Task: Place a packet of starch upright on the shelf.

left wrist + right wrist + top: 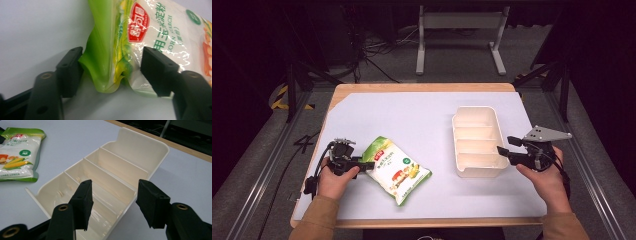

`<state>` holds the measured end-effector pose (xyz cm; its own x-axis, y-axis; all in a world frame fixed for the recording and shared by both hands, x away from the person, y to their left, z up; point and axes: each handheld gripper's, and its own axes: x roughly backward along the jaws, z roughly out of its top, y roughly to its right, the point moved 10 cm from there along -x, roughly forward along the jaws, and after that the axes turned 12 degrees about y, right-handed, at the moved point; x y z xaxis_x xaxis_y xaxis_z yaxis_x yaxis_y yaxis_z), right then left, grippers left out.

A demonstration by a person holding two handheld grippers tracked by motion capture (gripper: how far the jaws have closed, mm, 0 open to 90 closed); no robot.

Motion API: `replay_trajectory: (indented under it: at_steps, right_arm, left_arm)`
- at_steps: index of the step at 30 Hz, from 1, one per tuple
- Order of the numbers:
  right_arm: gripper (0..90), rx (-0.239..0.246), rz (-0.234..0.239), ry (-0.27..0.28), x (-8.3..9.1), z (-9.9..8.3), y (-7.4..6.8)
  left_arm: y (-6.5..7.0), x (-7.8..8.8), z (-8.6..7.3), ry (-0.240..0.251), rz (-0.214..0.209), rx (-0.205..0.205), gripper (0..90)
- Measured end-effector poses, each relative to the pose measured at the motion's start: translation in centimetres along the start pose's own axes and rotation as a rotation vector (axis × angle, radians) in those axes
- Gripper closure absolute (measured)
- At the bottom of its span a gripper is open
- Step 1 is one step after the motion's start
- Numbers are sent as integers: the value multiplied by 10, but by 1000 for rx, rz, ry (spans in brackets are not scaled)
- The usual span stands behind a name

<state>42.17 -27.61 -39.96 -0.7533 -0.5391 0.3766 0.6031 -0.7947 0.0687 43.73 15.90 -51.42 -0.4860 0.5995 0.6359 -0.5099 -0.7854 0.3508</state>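
Your left claw sits at the near-left of the worktop, its jaws apart and straddling the crumpled green corner of the corn starch bag. In the left gripper view, that corner of the bag lies between the two jaws; one jaw looks to be touching the green film, while the other stands just beside the clear printed face, and nothing is clamped. The bag lies flat on the worktop, left of centre and near your edge. Your right claw is at the near right corner of the cream divided tray, jaws apart. In the right gripper view the tray's side wall runs between the spread jaws, untouched by either.
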Motion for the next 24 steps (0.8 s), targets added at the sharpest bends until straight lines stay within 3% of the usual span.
replay_trajectory:
  at_steps: [2,6,18,24]
  right_arm:
    - [465,0,1,0,0,0,0]
    - [469,2,0,-2,0,0,-1]
    - [519,12,-1,16,3,4,-1]
    - [539,40,-3,39,6,9,-2]
  left_arm:
    - [6,-2,-1,-11,-27,-11,543]
    - [9,-2,0,-8,-10,-52,673]
    - [13,1,3,17,-16,-77,751]
    - [19,16,15,84,-49,-79,778]
